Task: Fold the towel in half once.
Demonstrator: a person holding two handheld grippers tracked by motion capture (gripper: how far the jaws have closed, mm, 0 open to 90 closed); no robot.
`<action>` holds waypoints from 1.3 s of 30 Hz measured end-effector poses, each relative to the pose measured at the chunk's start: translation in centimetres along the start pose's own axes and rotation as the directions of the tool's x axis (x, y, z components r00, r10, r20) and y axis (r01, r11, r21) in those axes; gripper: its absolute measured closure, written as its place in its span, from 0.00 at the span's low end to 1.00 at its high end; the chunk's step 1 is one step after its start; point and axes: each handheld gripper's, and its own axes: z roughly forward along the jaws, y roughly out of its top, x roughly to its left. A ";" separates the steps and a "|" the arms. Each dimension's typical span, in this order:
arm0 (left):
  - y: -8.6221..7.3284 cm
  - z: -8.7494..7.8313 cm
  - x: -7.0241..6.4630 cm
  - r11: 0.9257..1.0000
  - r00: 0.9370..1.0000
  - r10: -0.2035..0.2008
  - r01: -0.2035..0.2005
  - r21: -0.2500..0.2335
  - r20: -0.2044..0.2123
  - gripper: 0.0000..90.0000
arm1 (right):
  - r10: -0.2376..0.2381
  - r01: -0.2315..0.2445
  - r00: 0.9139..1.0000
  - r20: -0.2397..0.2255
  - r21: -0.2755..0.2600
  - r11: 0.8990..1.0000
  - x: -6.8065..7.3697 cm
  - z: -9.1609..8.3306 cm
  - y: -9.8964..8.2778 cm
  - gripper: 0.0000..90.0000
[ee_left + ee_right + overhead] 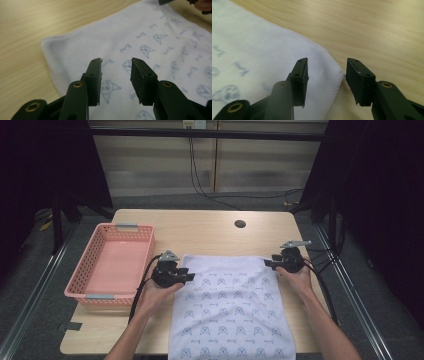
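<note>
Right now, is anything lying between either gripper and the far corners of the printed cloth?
Nothing visible. The left gripper hangs open over the cloth just inside its far left corner; the right gripper stands open at the far right corner. The pink basket sits off to the left, clear of both.

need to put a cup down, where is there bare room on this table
Bare wood runs along the far edge of the table, between the pink basket and the round hole. The near middle is crowded: the printed cloth with both hands at its far corners.
</note>
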 end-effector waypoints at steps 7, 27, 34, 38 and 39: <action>0.4 1.7 2.4 1.000 0.995 -0.028 0.029 0.008 -0.097 0.57 | -0.013 0.013 1.000 -0.004 0.011 1.000 0.4 -0.1 -0.5 0.96; 0.3 4.1 4.4 0.998 0.980 -0.058 0.063 0.023 -0.191 0.58 | -0.001 0.000 0.998 -0.065 -0.022 1.000 0.9 -0.6 -0.5 0.96; 0.8 4.3 4.8 0.997 0.994 -0.069 0.071 0.021 -0.087 0.96 | 0.024 -0.028 0.995 -0.093 -0.041 0.999 0.8 -0.9 -0.3 0.96; 2.1 2.5 4.2 0.996 0.995 -0.081 0.079 -0.048 -0.053 0.96 | 0.058 -0.069 0.992 -0.108 -0.102 0.992 -0.1 -2.4 0.4 0.96; 2.5 1.9 4.0 0.996 0.996 -0.072 0.069 -0.064 -0.047 0.96 | 0.067 -0.080 0.992 -0.112 -0.121 0.989 -0.4 -2.8 0.6 0.96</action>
